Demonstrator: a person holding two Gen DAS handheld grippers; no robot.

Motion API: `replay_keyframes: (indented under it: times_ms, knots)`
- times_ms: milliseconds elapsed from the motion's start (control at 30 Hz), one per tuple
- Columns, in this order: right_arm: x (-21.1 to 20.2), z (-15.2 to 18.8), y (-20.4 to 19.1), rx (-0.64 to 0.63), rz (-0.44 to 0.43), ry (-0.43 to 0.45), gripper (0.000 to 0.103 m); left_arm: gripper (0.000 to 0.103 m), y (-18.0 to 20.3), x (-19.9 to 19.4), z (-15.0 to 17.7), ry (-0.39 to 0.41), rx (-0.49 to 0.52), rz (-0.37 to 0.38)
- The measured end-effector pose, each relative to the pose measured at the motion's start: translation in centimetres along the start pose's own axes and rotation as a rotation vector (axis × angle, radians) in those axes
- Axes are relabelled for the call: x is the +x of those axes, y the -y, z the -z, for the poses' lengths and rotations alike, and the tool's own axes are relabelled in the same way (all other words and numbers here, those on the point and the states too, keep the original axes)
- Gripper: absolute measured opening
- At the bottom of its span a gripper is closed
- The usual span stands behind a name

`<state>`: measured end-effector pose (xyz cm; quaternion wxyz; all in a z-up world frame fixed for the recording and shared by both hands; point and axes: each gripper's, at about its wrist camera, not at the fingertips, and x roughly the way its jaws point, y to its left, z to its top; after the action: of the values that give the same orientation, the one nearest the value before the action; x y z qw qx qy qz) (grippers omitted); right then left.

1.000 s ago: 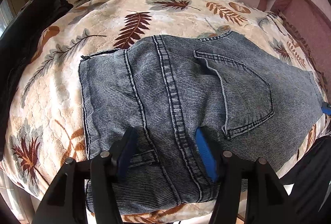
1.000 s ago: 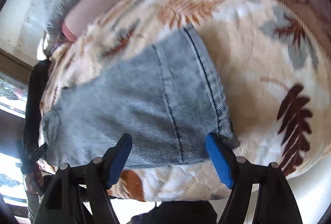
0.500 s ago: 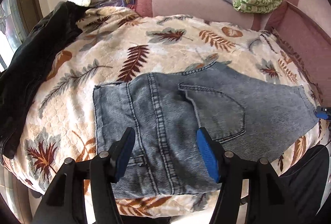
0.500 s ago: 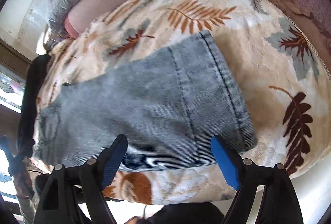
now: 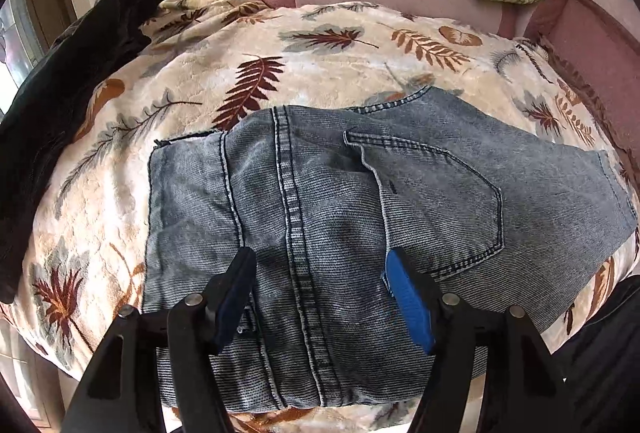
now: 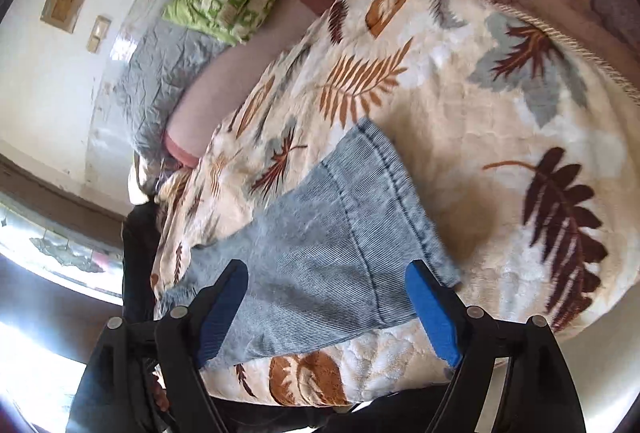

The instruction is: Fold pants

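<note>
Pants [image 5: 340, 217] flat on blanket [image 5: 360, 65], beneath both spread claws

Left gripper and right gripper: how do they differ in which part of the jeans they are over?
The left gripper is over the seat of the jeans, near the back pocket; the right gripper is over the leg end, near the hem. The left view is sharp, the right slightly blurred. Both are open and grip nothing.
</note>
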<state>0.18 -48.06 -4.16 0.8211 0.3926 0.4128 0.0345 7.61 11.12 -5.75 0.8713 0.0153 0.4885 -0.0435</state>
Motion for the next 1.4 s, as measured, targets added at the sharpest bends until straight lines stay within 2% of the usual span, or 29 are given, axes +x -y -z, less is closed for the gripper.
replay_keyframes:
  times_ms: [67, 167, 267, 433, 467, 500, 567, 667, 733, 800, 833, 867, 933, 967, 1000, 1067, 1133, 1167, 1233, 1267, 1333, 1400]
  knots:
    - [0.4, 0.6, 2.5, 0.087, -0.002, -0.035, 0.084, 0.069, -0.2, 0.8, 0.2, -0.030, -0.013, -0.005]
    - [1.6, 1.4, 5.3, 0.194, -0.064, -0.081, 0.079, 0.070, -0.5, 1.2, 0.5, -0.029, -0.030, 0.005]
    - [2.3, 1.4, 5.5, 0.216, -0.105, -0.066, 0.077, 0.070, -0.5, 1.2, 0.4, -0.039, -0.031, 0.009]
    - [3.9, 1.0, 5.7, 0.274, -0.098, -0.081, 0.070, 0.070, -0.6, 1.3, 0.3, -0.044, -0.032, 0.013]
    - [3.8, 0.8, 5.3, 0.245, -0.073, -0.074, 0.049, 0.071, -0.6, 1.3, 0.3, -0.044, -0.032, 0.012]
    - [3.7, 0.6, 4.8, 0.208, -0.037, -0.071, 0.023, 0.073, -0.6, 1.4, 0.3, -0.043, -0.030, 0.010]
    - [3.5, 0.3, 3.9, 0.156, 0.024, -0.069, 0.021, 0.078, -0.7, 1.6, 0.3, -0.042, -0.029, -0.006]
    - [1.3, 0.0, 0.4, 0.011, 0.103, 0.028, 0.018, 0.079, -1.0, 1.6, 0.4, -0.044, -0.036, 0.000]
    - [0.8, 0.2, -2.0, -0.113, 0.186, 0.061, 0.018, 0.079, -0.9, 1.5, 0.5, -0.046, -0.030, -0.005]
    - [3.2, 0.3, -1.0, -0.146, 0.295, -0.011, 0.018, 0.079, -0.8, 1.4, 0.3, -0.053, -0.031, -0.011]
    - [5.5, 0.6, 0.5, -0.128, 0.332, -0.112, 0.019, 0.079, -0.7, 1.4, 0.2, -0.057, -0.029, -0.017]
    - [5.6, 0.6, 1.5, -0.109, 0.303, -0.102, 0.022, 0.079, -0.6, 1.2, 0.1, -0.058, -0.024, -0.024]
    - [4.2, 0.1, 1.4, -0.062, 0.243, -0.105, 0.033, 0.079, -0.4, 0.5, -0.1, -0.046, -0.016, -0.040]
    - [3.3, 0.0, 0.9, -0.071, 0.246, -0.099, 0.056, 0.079, -0.3, 0.0, -0.3, -0.028, -0.014, -0.039]
    - [2.2, -0.1, 0.3, -0.099, 0.278, -0.061, 0.062, 0.079, -0.2, -0.5, -0.5, -0.009, -0.010, -0.035]
    - [-0.1, -0.3, -1.4, -0.159, 0.328, 0.029, 0.062, 0.079, 0.1, -1.6, -1.0, 0.033, -0.006, -0.026]
    - [-1.3, -0.2, -3.3, -0.182, 0.254, 0.075, 0.062, 0.079, 0.6, -1.8, -1.2, 0.051, 0.014, -0.036]
    - [-1.2, -0.2, -4.3, -0.202, 0.205, 0.072, 0.062, 0.079, 0.7, -1.1, -1.1, 0.033, 0.025, -0.065]
    - [0.7, -0.1, -5.4, -0.219, 0.133, 0.018, 0.064, 0.080, 0.4, 1.6, -0.6, -0.067, 0.029, -0.114]
    - [2.5, 0.1, -4.9, -0.207, 0.139, -0.038, 0.070, 0.083, -0.2, 2.6, -0.2, -0.091, 0.002, -0.093]
    - [7.1, 0.2, -2.4, -0.105, 0.263, -0.217, 0.070, 0.086, -1.2, 2.1, -0.2, -0.076, -0.068, -0.061]
    - [6.9, 0.1, -4.5, -0.184, 0.296, -0.177, 0.062, 0.086, -1.4, 0.3, -0.5, -0.022, -0.084, -0.045]
